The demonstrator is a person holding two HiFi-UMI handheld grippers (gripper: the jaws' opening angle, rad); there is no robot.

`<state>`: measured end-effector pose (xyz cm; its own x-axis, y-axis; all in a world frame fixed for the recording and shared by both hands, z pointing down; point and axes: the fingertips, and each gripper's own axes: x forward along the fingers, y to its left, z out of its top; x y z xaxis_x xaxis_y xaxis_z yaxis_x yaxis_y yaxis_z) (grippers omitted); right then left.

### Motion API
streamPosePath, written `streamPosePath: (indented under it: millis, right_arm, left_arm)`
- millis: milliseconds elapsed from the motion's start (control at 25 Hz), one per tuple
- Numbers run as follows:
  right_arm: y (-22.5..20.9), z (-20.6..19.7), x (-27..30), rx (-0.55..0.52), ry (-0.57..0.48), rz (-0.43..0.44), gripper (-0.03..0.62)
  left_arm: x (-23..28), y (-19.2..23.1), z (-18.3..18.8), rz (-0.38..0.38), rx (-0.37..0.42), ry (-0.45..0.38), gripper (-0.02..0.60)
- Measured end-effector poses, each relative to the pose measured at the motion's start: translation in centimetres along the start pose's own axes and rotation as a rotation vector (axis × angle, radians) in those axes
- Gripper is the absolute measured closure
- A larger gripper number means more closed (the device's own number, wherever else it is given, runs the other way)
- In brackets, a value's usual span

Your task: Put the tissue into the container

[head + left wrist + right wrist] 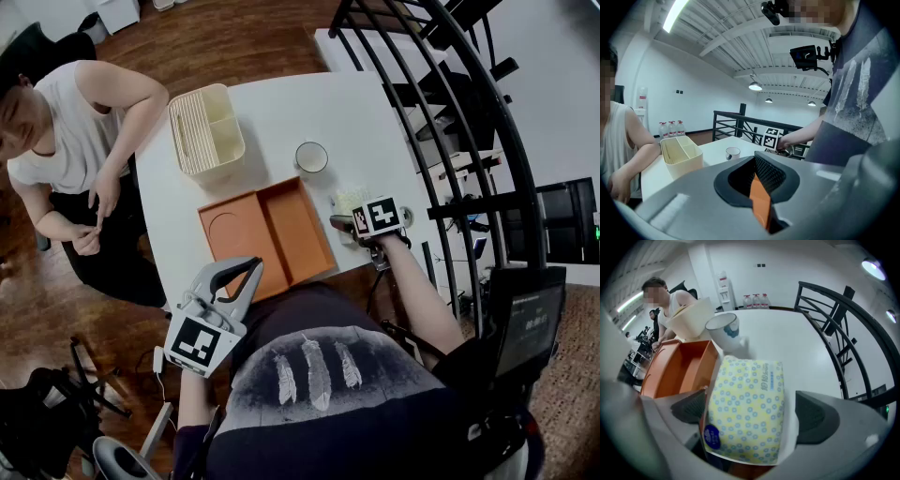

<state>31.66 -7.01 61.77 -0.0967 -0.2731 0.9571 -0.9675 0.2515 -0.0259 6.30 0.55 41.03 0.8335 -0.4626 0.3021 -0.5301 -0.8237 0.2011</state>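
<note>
Squarely between the spread fingers [816, 414] of the right gripper [751, 420] lies the tissue pack [747, 404], seemingly unpinched.

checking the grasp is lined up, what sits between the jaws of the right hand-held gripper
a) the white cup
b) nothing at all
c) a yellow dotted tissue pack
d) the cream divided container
c: in the right gripper view the yellow dotted tissue pack lies between the wide-open jaws of the right hand-held gripper, with the white cup farther off on the table.
</note>
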Motion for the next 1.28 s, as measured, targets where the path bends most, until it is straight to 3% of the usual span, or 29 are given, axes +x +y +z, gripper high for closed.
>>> streamPosePath:
  millis: [160, 240, 440, 640, 840, 960, 1080, 1280]
  right_arm:
    - [0.3, -1.1, 1.3, 0.026, 0.052, 0.035, 0.008]
    - [0.5, -1.2, 1.4, 0.058, 0.04, 0.058, 0.079]
    - [0.8, -1.0, 1.7, 0.069, 0.014, 0.06, 0.089]
    - [1.6, -0.2, -0.8, 0.028, -0.023, 0.073, 0.102]
    - [7.6, 4.0, -9.1, -0.058, -0.247, 0.208, 0.102]
    - [11.7, 4.9, -11.5, -0.072, -0.319, 0.308, 0.102]
    - [14.6, 4.6, -10.2, -0.09, -0.294, 0.355, 0.102]
    - [17.3, 4.0, -6.5, -0.112, -0.211, 0.356, 0.102]
  left_arm:
    - [-0.8, 0.7, -0.5, 0.006, -0.009, 0.008, 0.568]
    - [-1.1, 1.1, -0.7, 0.013, -0.015, 0.006, 0.568]
    - [-1.5, 1.7, -1.1, 0.026, -0.027, 0.006, 0.568]
    - [-1.1, 1.4, -1.0, 0.005, 0.011, 0.023, 0.568]
    - [-1.3, 2.2, -0.7, 0.019, -0.011, 0.006, 0.568]
    - [-1.4, 2.1, -0.7, 0.012, 0.013, 0.014, 0.568]
    - [-1.8, 2.0, -0.3, 0.015, -0.017, -0.018, 0.568]
    - [-3.6, 2.4, 0.0, 0.02, -0.087, -0.056, 0.568]
